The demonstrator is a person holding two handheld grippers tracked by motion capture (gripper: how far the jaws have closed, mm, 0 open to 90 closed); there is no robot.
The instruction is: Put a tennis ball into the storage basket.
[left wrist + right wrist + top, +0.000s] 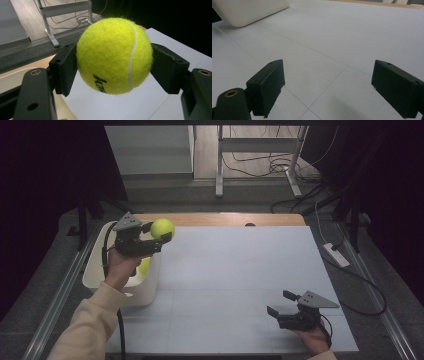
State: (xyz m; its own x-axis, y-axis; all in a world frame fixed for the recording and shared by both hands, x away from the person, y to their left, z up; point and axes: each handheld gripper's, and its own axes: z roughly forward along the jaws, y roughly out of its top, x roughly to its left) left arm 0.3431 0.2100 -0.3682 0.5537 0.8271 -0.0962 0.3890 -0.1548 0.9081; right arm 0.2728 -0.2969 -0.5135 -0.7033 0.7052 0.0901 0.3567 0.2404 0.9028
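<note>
A yellow tennis ball point(162, 228) point(114, 55) is clamped between the jaws of my left gripper point(159, 236) point(113, 66), held in the air above the right rim of a cream tub point(98, 270) at the table's left. A second yellow ball point(144, 266) lies inside the tub, partly hidden by the hand. My right gripper point(281, 303) point(327, 87) rests low near the table's front right, jaws wide open with nothing between them, pointing left across the white sheet.
The white sheet point(240, 280) covers most of the wooden table point(220, 219). The tub's corner point(249, 11) appears at the top left of the right gripper view. Beyond the far edge are a metal frame point(260, 160) and floor cables point(280, 167).
</note>
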